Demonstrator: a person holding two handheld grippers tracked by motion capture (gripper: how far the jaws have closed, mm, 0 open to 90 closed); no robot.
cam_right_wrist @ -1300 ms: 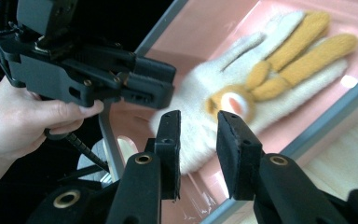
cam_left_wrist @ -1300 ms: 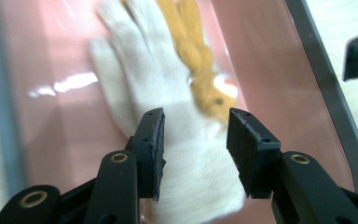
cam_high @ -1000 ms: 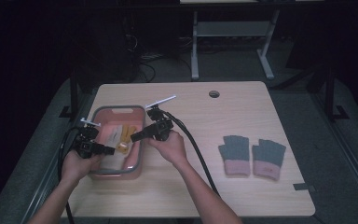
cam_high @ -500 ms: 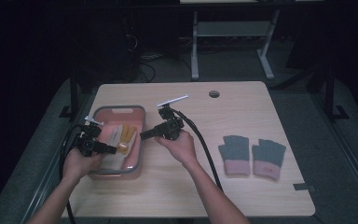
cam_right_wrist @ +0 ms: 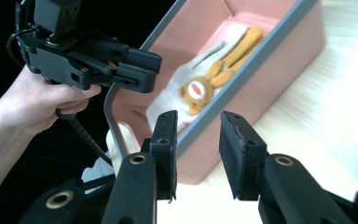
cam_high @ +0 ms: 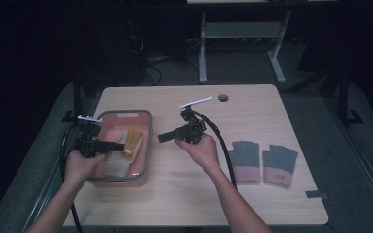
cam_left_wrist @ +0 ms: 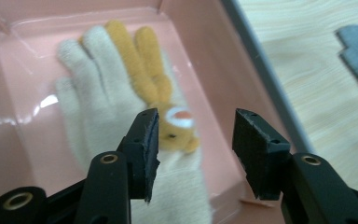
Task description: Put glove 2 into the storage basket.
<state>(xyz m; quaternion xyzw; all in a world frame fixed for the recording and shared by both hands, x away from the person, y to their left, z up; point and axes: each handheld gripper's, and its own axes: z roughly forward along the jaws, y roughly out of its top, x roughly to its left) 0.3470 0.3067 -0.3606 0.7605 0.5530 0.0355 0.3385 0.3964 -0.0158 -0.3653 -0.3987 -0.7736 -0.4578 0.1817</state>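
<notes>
Two gloves lie in the pink bin (cam_high: 143, 145) at table left: a cream glove (cam_left_wrist: 91, 116) flat on the bin floor, an orange glove (cam_left_wrist: 151, 79) on top of it, fingers pointing to the bin's far end. Orange glove carries a small round white-and-red patch near its cuff (cam_left_wrist: 182, 116). Bin has a grey rim and sits near the table's left edge

Left gripper (cam_high: 121, 145) is held over the bin, jaws apart, nothing between them; in the left gripper view its jaws (cam_left_wrist: 193, 144) frame the cuff end of the orange glove from above, apart from it. Left hand (cam_high: 80, 165) grips the handle at the bin's near left corner

Right gripper (cam_high: 164, 137) is held above bare table just right of the bin, pointing toward it, jaws apart and empty. In the right gripper view the jaws (cam_right_wrist: 198, 144) frame the bin's outer wall, with the left gripper (cam_right_wrist: 144, 72) visible beyond, over the bin. Right hand (cam_high: 196, 148) holds the handle; black cable (cam_high: 226, 155) trails back along the forearm

Pair of grey gloves with pink cuffs (cam_high: 245, 160) (cam_high: 278, 164) lies flat, side by side, at table right, well apart from the bin and both grippers. Round hole (cam_high: 223, 97) near the table's far edge
</notes>
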